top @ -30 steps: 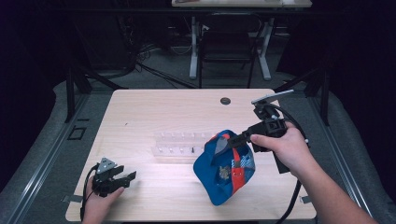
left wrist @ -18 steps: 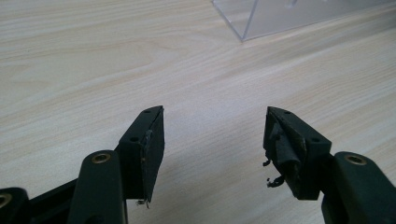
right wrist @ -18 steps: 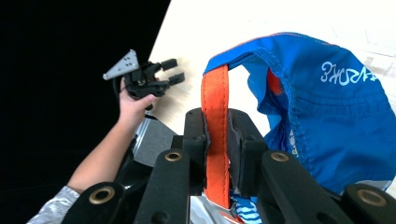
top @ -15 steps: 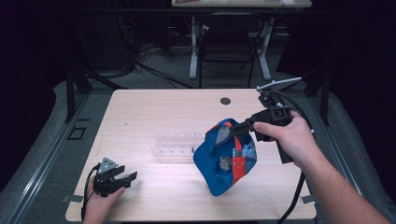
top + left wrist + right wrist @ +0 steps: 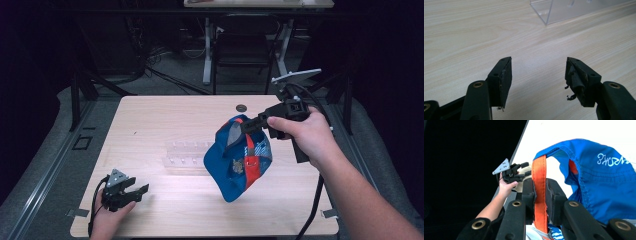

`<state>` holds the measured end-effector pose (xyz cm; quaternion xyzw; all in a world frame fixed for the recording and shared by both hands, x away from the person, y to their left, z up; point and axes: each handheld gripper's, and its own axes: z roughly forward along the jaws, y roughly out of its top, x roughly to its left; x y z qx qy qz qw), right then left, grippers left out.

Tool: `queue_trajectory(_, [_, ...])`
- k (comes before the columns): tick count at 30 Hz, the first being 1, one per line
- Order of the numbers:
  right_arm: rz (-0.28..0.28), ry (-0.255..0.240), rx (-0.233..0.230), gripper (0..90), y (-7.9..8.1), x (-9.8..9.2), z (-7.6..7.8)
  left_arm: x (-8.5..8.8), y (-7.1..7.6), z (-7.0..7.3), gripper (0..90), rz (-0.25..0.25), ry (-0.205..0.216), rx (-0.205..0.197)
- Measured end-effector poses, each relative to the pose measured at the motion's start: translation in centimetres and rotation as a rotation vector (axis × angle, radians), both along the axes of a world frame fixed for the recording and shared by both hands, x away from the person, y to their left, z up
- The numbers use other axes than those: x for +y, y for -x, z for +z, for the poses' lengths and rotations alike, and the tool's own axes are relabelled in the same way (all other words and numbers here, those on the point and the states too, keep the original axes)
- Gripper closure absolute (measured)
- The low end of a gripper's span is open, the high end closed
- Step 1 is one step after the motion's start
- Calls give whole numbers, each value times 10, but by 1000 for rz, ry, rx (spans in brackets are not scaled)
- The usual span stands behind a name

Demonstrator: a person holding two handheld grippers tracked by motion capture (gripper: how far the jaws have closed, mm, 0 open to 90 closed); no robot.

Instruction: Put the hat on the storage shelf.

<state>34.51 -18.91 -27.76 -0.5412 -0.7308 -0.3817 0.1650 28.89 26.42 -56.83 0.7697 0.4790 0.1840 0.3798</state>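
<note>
Pale wood worktop (image 5: 165, 125), wide and mostly bare, under the high view. Landmark for all that follows: clear plastic rack (image 5: 187, 155), lying at the middle of the worktop.

Blue cap (image 5: 242, 157) just right of the rack, hanging in the air above the worktop, its lower edge near the wood, whether touching cannot be told. Crown downward, printed patches and an orange strap (image 5: 539, 192) on it. White lettering on the blue cloth in the right gripper view.

Right gripper (image 5: 249, 126) right of the rack and above it, held in a hand (image 5: 310, 137) with the forearm coming in from the lower right. Jaws pressed together on the orange strap at the cap's upper edge, strap running straight down between the two pads in the right gripper view. Grey plate and cable on the gripper's far side.

Left gripper (image 5: 140, 190) well left of the rack and nearer the person, low over the worktop's near left corner, held in a hand (image 5: 107, 220). Jaws spread, bare wood between them in the left gripper view, a corner of the rack ahead of them and apart.

Small dark disc (image 5: 241, 107) beyond the rack, near the far edge.
</note>
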Motion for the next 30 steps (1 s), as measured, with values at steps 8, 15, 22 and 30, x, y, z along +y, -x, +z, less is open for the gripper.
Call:
queue_trajectory(8, [-6, -24, -6, 784, -10, 8, 10, -9, 3, 3, 386, -31, 7, -5])
queue_trajectory(15, [-23, -25, -22, 785, -19, 17, 17, -21, 7, 10, 387, -68, 28, -39])
queue_trajectory(22, [-38, -36, -28, 785, -30, 24, 17, -49, 16, 28, 402, -144, 32, -105])
queue_trajectory(30, [-45, -49, -25, 785, -39, 30, 12, -96, 23, 54, 425, -256, 8, -193])
